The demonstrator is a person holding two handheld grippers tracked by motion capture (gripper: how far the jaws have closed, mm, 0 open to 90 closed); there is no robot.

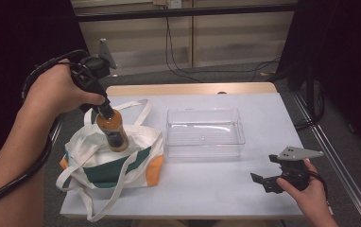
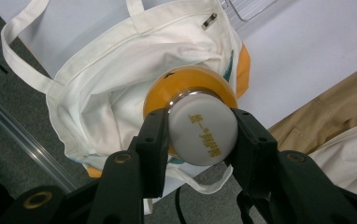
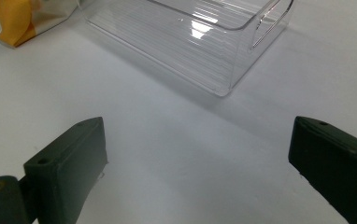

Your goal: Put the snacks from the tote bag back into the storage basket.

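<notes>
An orange bottle [image 1: 113, 131] with a white cap [image 2: 203, 135] hangs tilted over the open mouth of a white tote bag [image 1: 98, 156] with green and orange panels at the table's left. My left gripper [image 1: 104, 108] is shut on the bottle's cap, its black jaws pressing both sides of it [image 2: 200, 135]. The bottle's lower end is at the bag's opening. My right gripper [image 1: 268, 183] rests low over the table at the front right, jaws wide apart [image 3: 195, 168] with nothing between them.
A clear plastic bin [image 1: 204, 131] stands empty in the middle of the white table [image 1: 263, 113], its corner close ahead in the right gripper view [image 3: 190, 42]. The bag's long straps [image 1: 136, 106] trail on the table. Cables lie on the floor behind.
</notes>
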